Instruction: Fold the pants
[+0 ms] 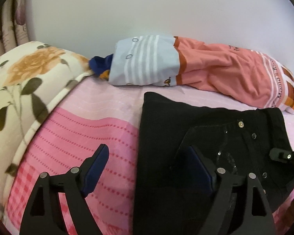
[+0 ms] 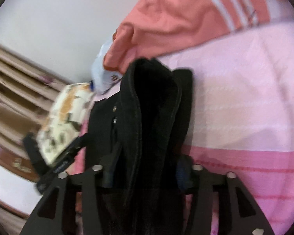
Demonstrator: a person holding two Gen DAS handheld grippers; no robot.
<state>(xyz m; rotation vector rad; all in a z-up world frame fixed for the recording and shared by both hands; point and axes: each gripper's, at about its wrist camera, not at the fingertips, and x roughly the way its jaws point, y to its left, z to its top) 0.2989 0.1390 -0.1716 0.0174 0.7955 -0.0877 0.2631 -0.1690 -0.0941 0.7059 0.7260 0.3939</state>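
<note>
The pants (image 1: 196, 137) lie on the pink sheet (image 1: 84, 137) of a bed, already folded into a compact dark block with the waistband, button and rivets toward the right. The left gripper (image 1: 147, 168) hangs just above the block's near left edge with its fingers spread wide: one blue pad (image 1: 96, 168) over the bare sheet, the other over the black cloth, gripping nothing. That looks like a ready stance, either to pin the stack flat or to take the edge once the other side comes over. The right gripper (image 2: 145, 174) pinches a thick bundle of the pants (image 2: 151, 117), several layers bunched between its pads and raised off the sheet (image 2: 245, 98); holding all layers together probably keeps the fold from sliding apart as it is carried. The right view is blurred, so how much cloth is lifted cannot be told. At the far side a salmon and blue garment (image 1: 205, 66) lies against the wall, and a floral pillow (image 1: 25, 82) sits far left, both apart from the pants. The fold seems well along, with perhaps one more turn and a smoothing left.
</note>
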